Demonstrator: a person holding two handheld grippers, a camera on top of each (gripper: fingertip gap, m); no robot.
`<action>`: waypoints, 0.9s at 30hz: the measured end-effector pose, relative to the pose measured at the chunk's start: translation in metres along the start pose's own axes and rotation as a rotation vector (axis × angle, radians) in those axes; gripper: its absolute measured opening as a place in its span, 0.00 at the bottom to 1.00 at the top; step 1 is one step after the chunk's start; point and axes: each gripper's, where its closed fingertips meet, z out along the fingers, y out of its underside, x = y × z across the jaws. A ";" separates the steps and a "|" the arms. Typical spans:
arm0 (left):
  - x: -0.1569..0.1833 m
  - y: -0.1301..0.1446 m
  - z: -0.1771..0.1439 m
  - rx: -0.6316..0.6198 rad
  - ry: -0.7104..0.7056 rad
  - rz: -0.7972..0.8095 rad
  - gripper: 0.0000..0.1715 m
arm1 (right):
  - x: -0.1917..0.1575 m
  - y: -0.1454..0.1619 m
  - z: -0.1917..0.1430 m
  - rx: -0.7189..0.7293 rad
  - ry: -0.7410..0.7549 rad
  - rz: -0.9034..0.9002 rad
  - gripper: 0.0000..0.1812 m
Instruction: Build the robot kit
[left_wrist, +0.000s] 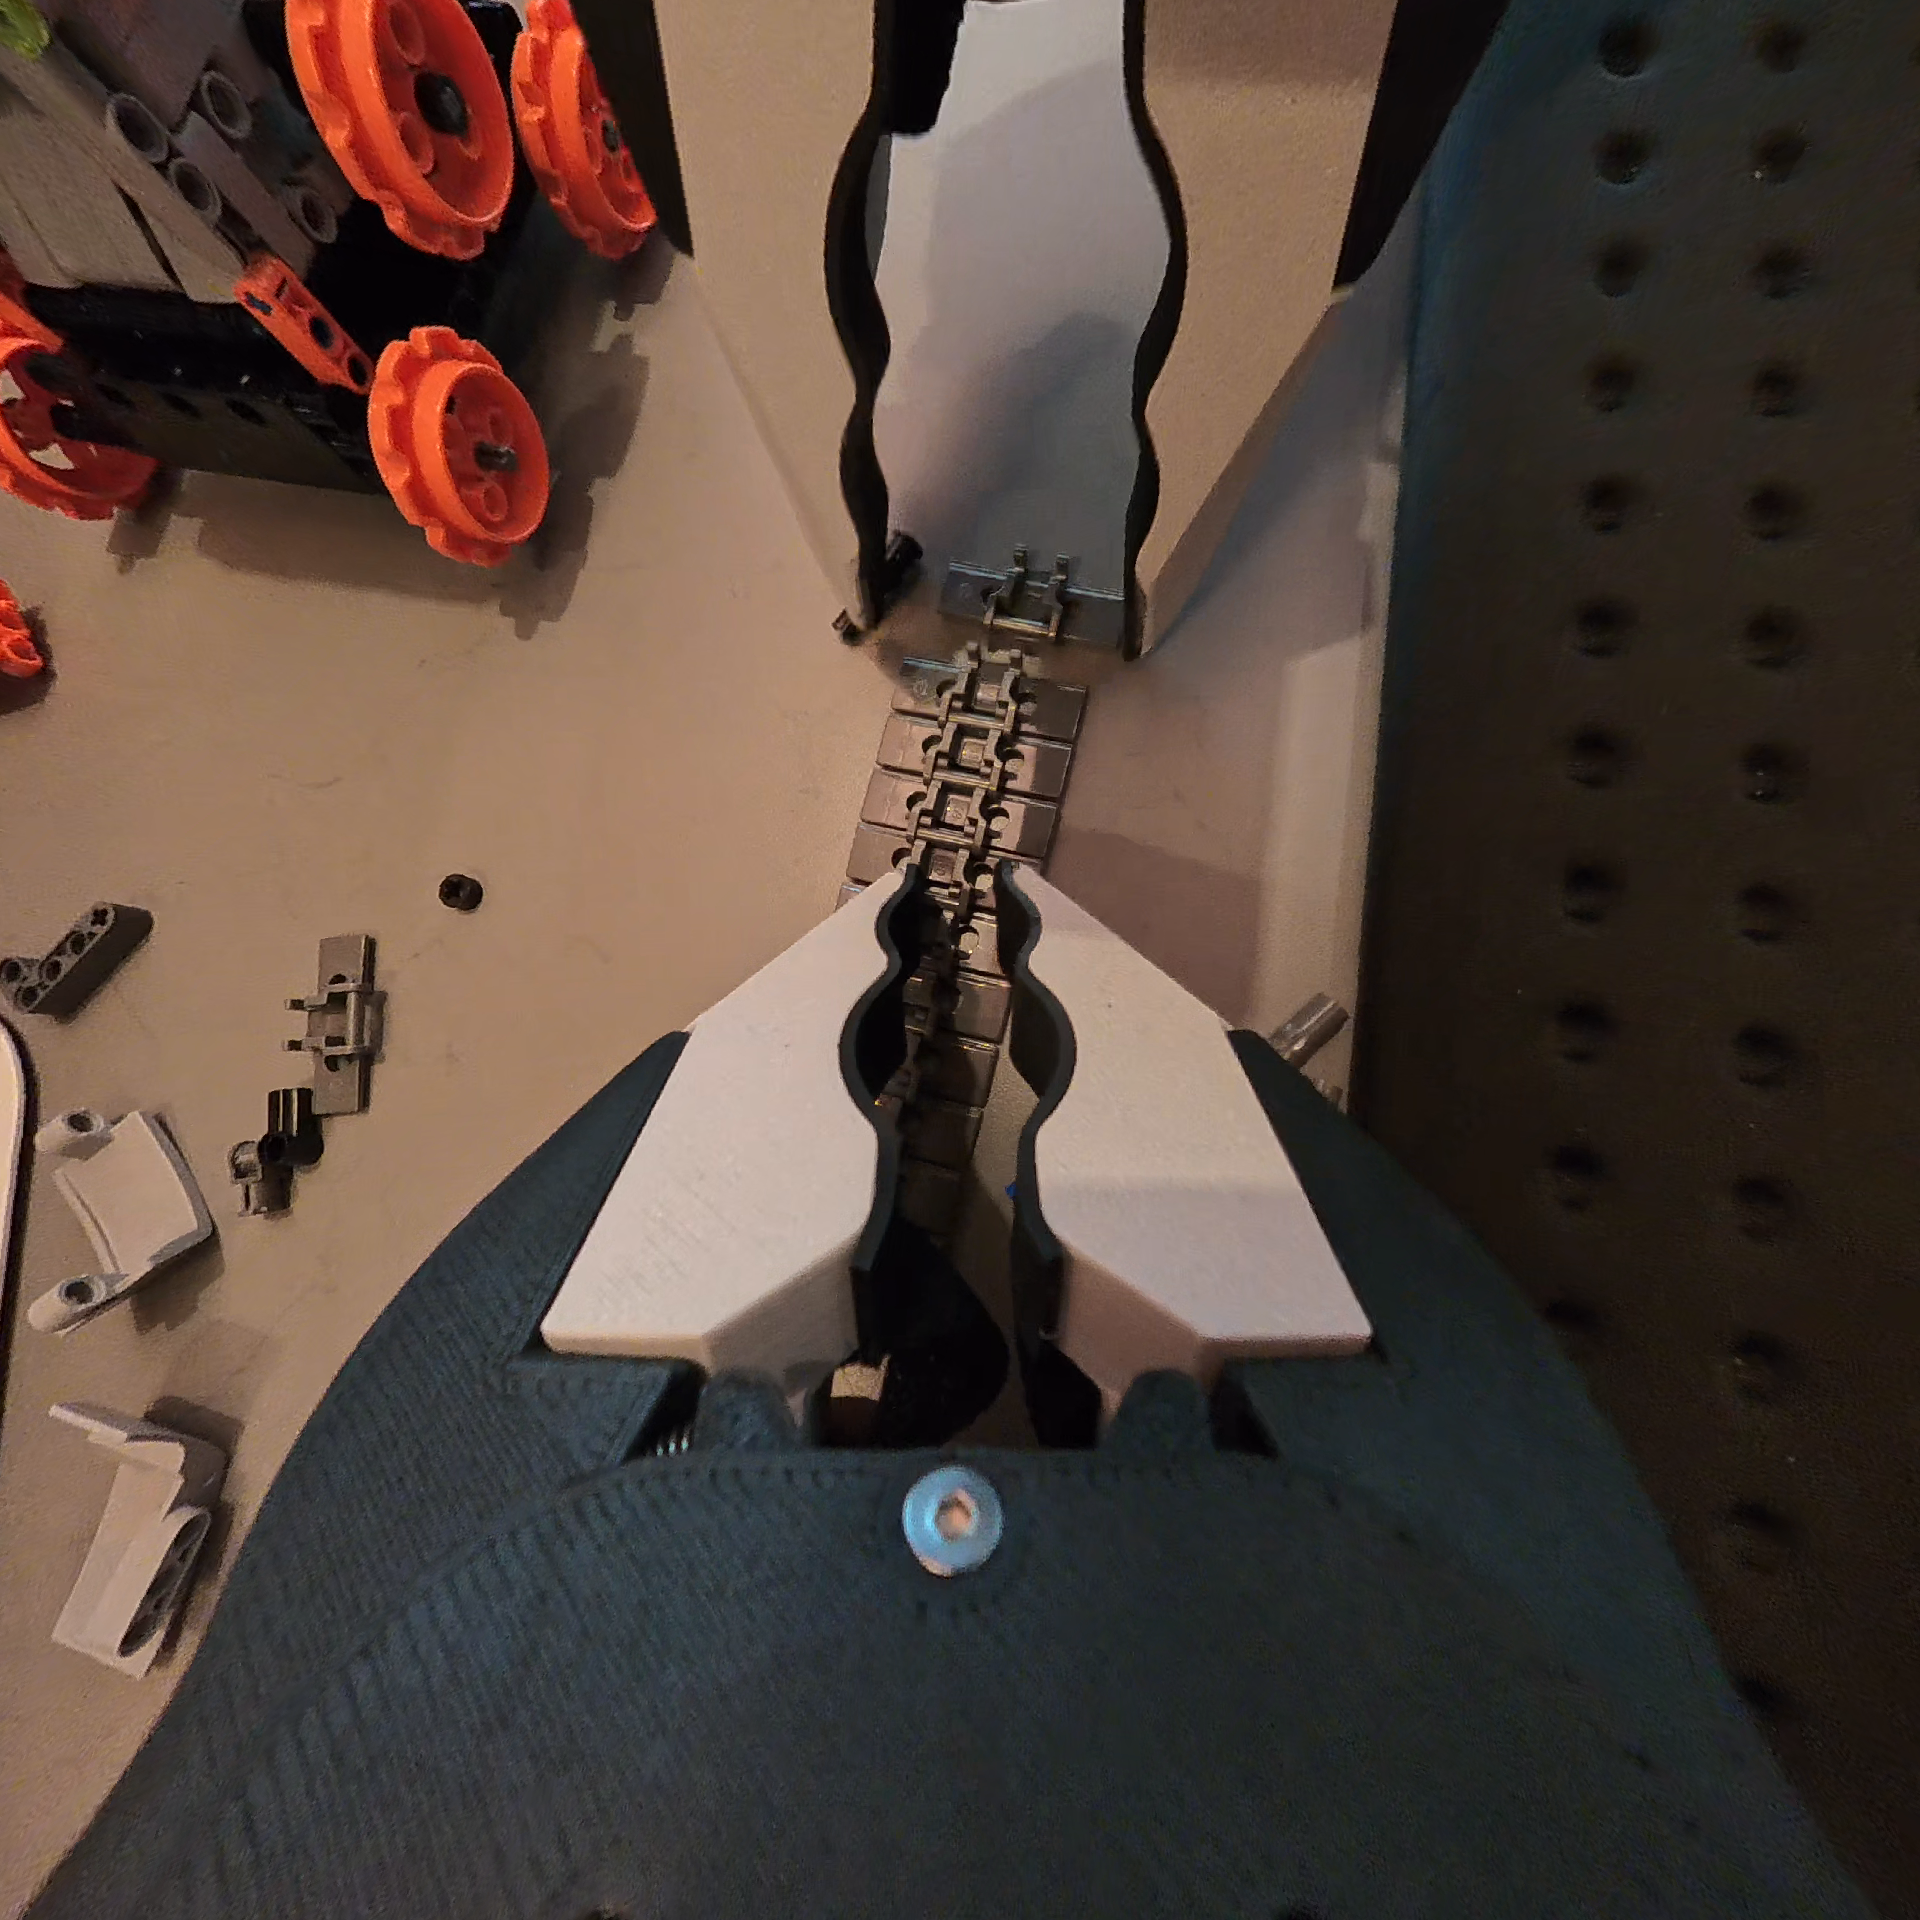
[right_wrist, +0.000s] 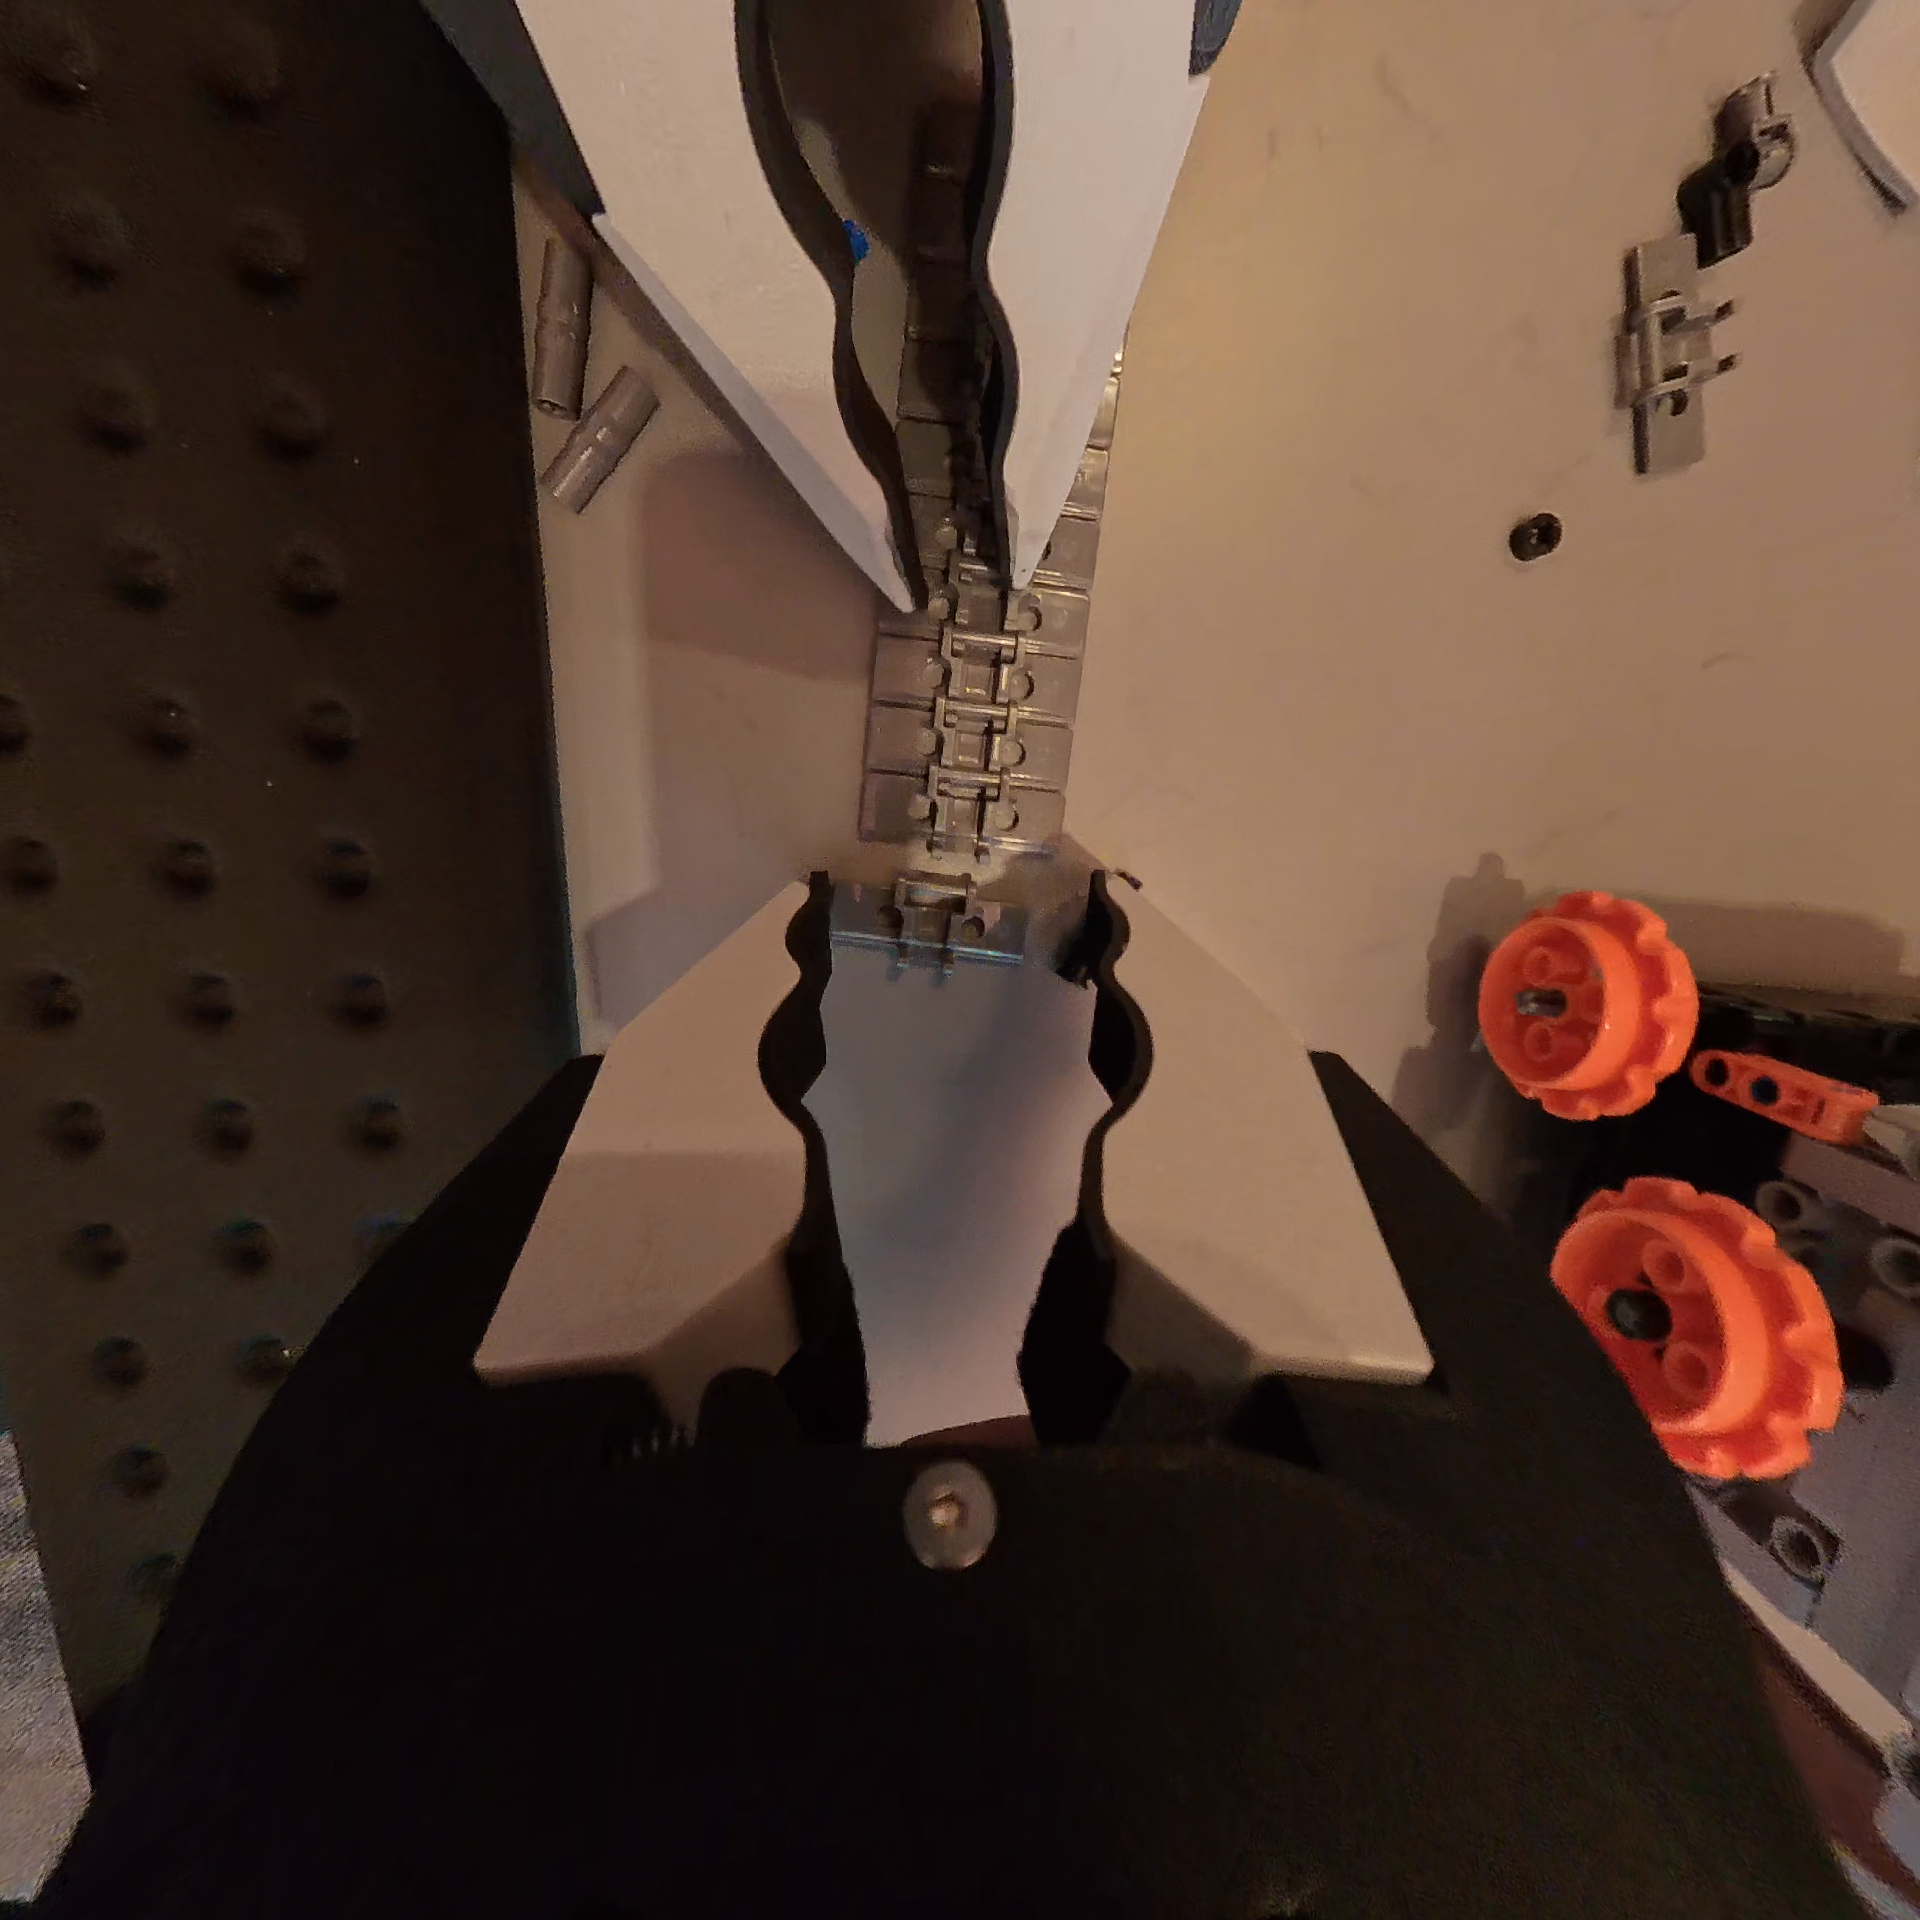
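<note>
Grey linked track strip (left_wrist: 971, 774): light, stiff links, floppy at the hinges; best gripped across link edges. Stretched over pale table (left_wrist: 644, 831) between claws. Left claw (left_wrist: 951, 894) pinching one end; right claw (right_wrist: 951, 914) straddling single end link (right_wrist: 940, 930), contact unclear. Orange-wheeled model (left_wrist: 312, 270) nearby.
</note>
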 end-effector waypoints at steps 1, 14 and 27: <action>-0.001 0.000 0.000 -0.001 -0.004 0.003 0.07 | 0.000 0.001 -0.002 0.008 0.011 0.003 0.26; 0.001 0.002 -0.001 -0.017 -0.007 0.036 0.08 | -0.004 0.006 -0.009 0.093 0.038 0.069 0.04; 0.004 0.001 -0.001 -0.018 0.003 0.047 0.08 | -0.001 0.000 -0.004 0.082 0.039 0.072 0.13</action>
